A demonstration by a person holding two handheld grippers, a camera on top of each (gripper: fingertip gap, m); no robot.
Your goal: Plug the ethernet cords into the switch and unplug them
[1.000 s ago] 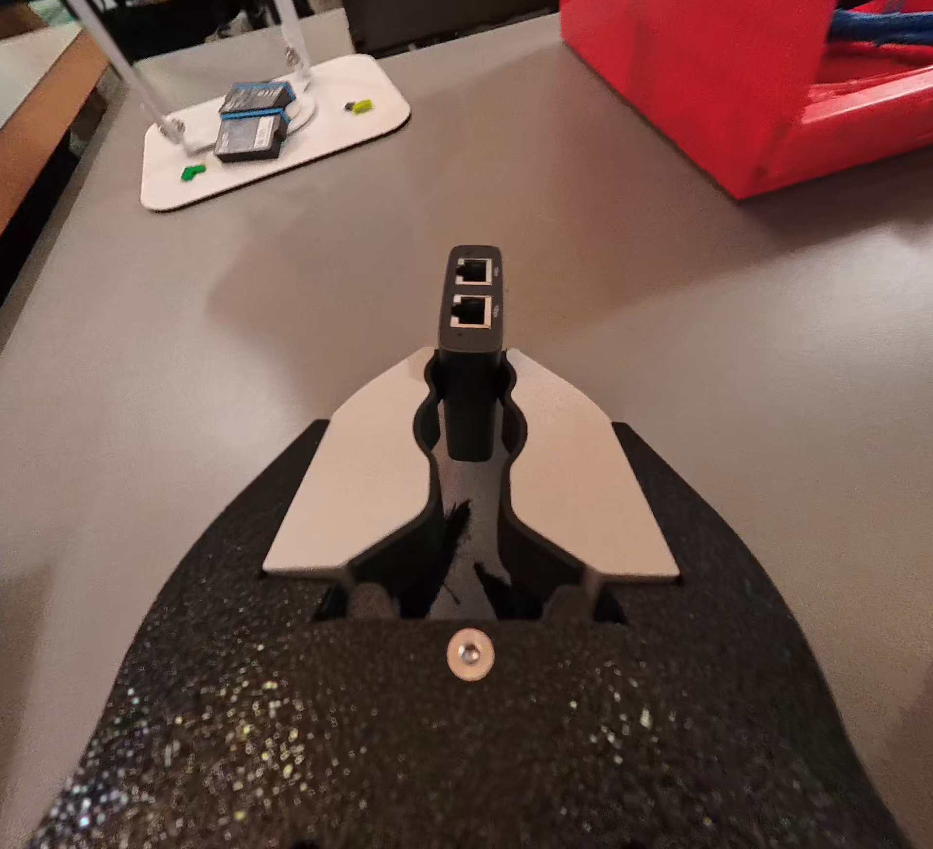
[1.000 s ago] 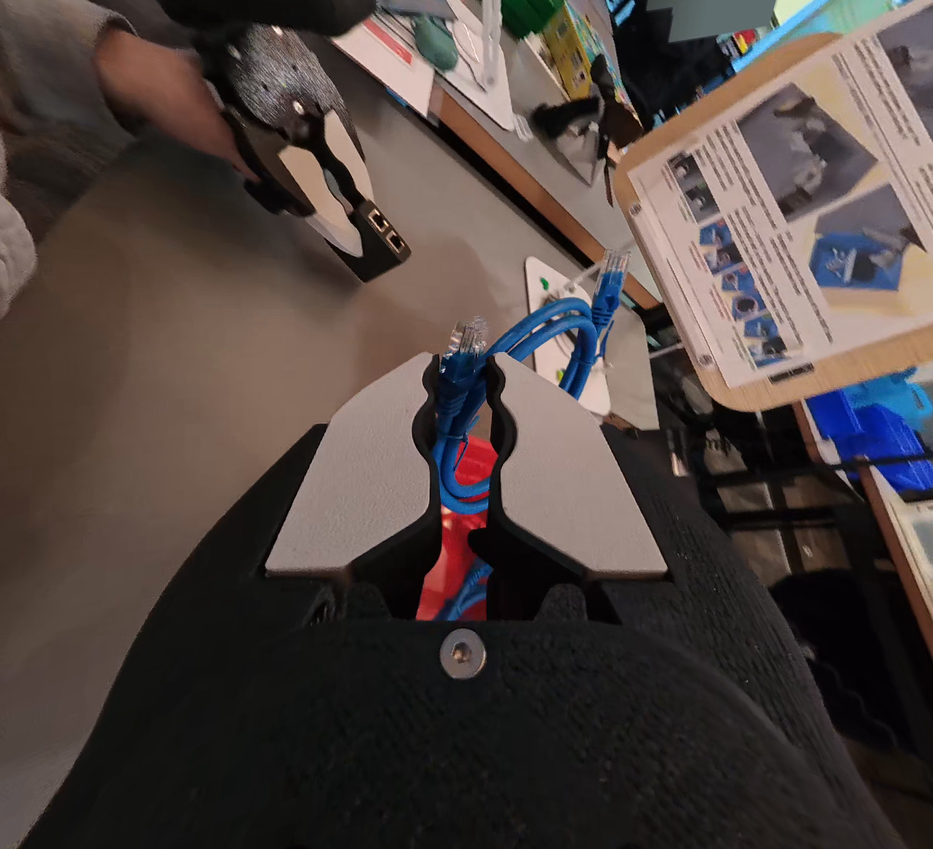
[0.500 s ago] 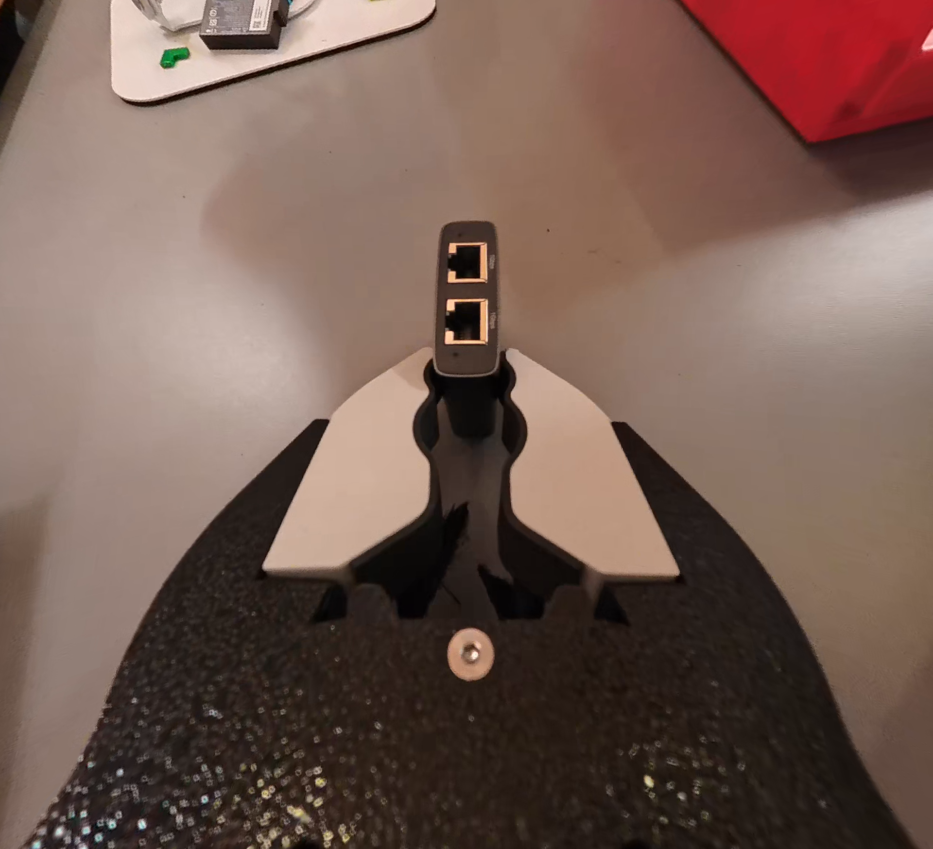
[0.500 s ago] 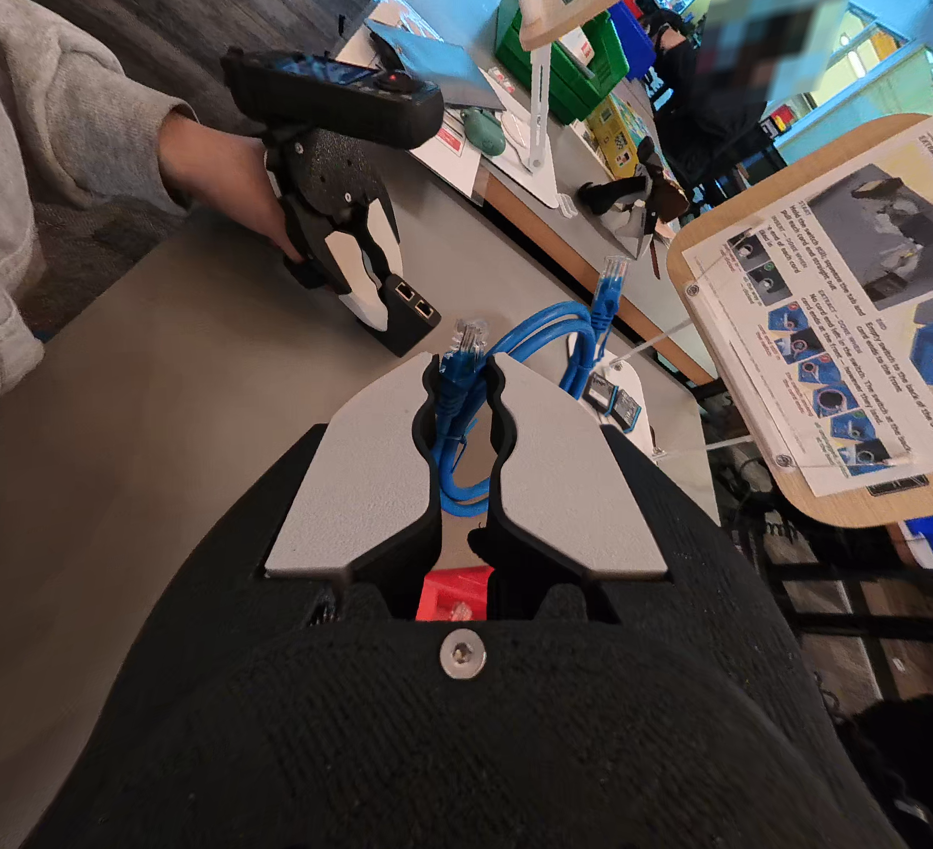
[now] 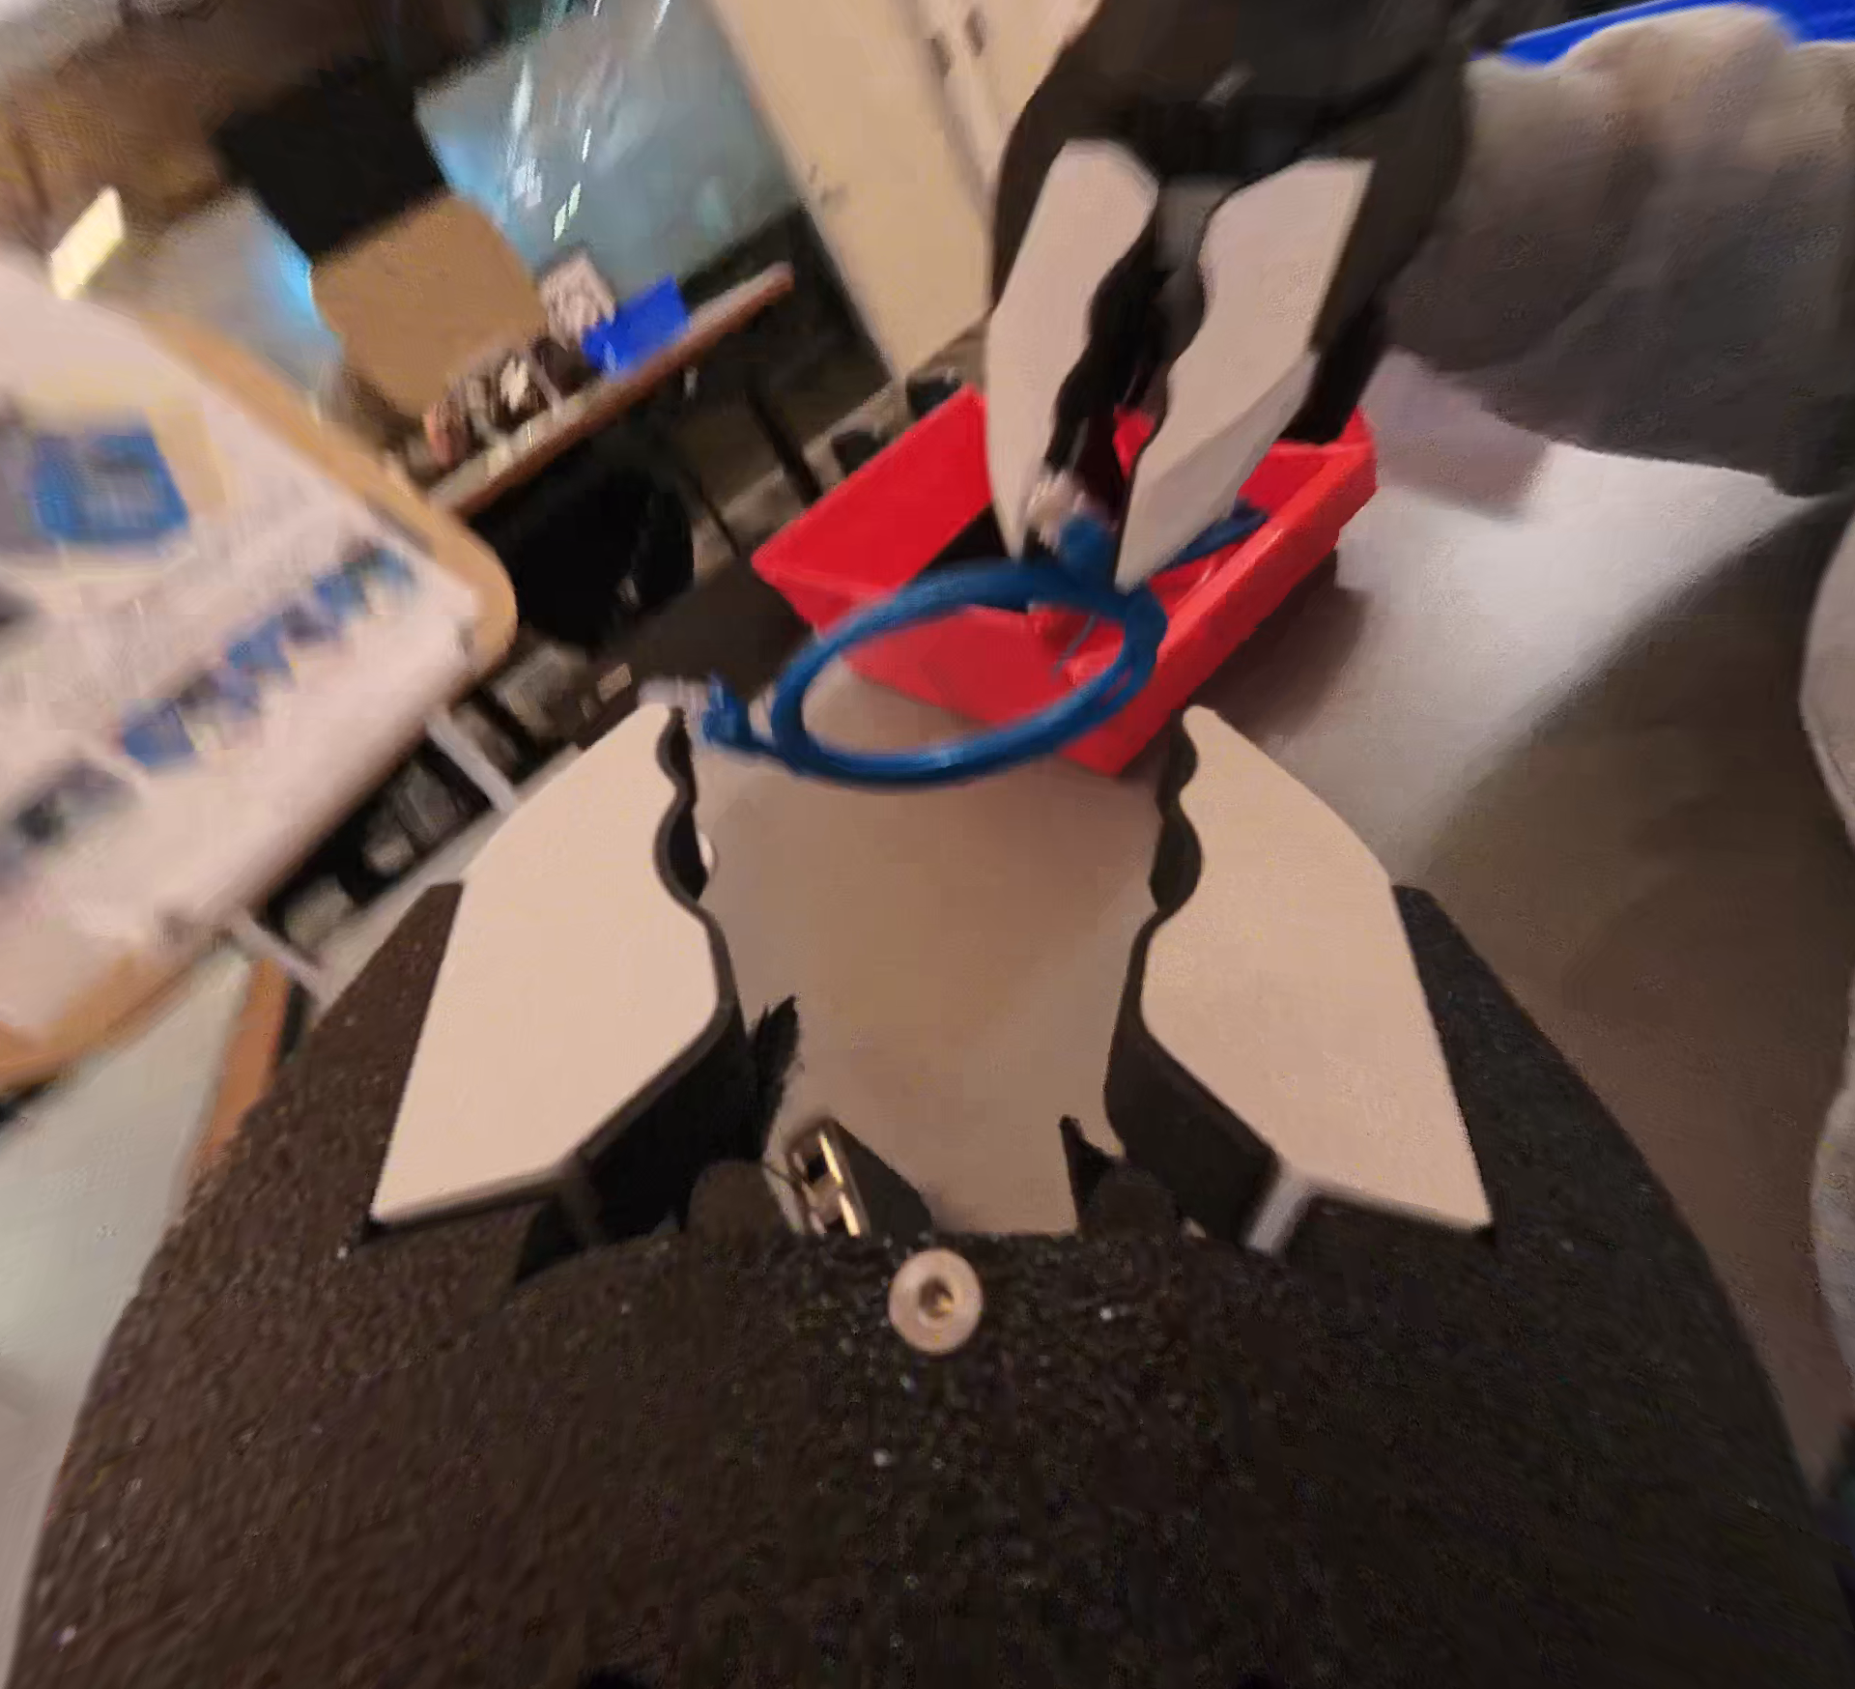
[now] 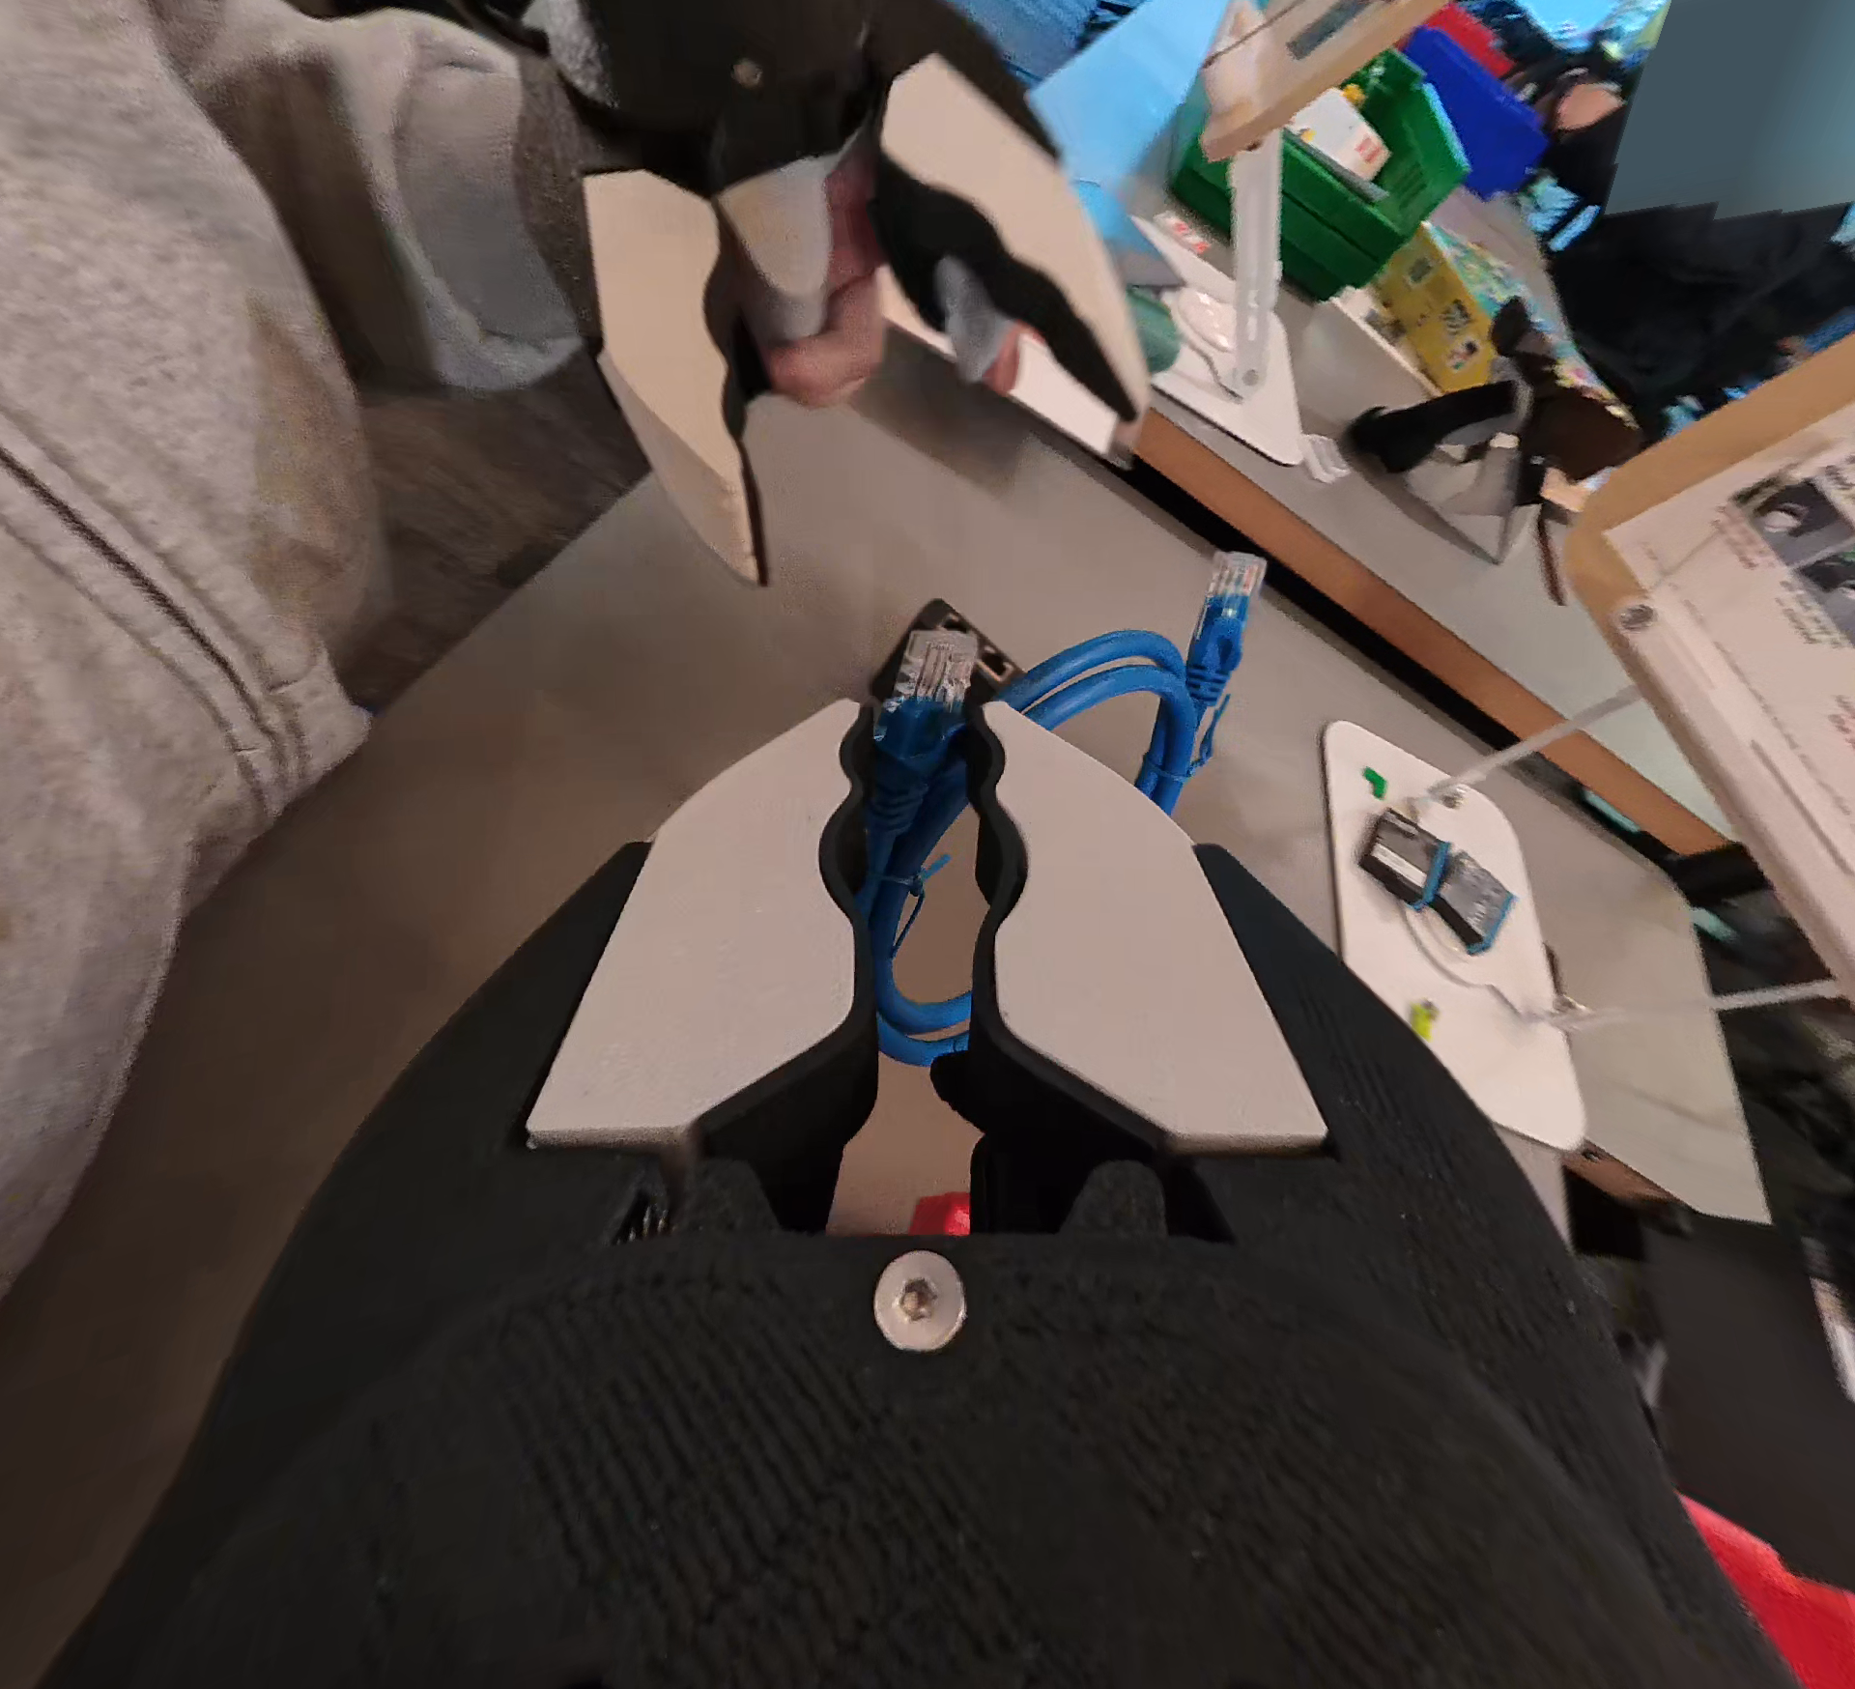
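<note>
My right gripper (image 6: 921, 712) is shut on a coiled blue network cable (image 6: 1104, 677) just behind one clear plug (image 6: 929, 667); the other plug sticks up to the right. A black adapter with two ports (image 6: 989, 659) lies on the grey table right behind the held plug. My left gripper (image 5: 929, 722) is open and empty, and it hovers above the adapter in the right wrist view (image 6: 934, 496). The left wrist view is blurred; it shows the right gripper (image 5: 1084, 542) holding the cable loop (image 5: 903, 772), and a bit of the adapter (image 5: 823, 1189) low between my fingers.
A red bin (image 5: 903, 526) stands on the table behind the cable. A white base plate (image 6: 1506, 1069) with two batteries lies at the right. A poster board (image 6: 1757, 637) overhangs the right edge. A person's grey sleeve (image 6: 151, 436) fills the left. A second table with green bins (image 6: 1335, 165) stands beyond. The tips of one gripper are about 5 cm away from the tips of the other.
My left gripper has opened and let go of the black adapter, which now lies on the table, then lifted and swung toward the right gripper. The right gripper has brought the cable plug close to the adapter.
</note>
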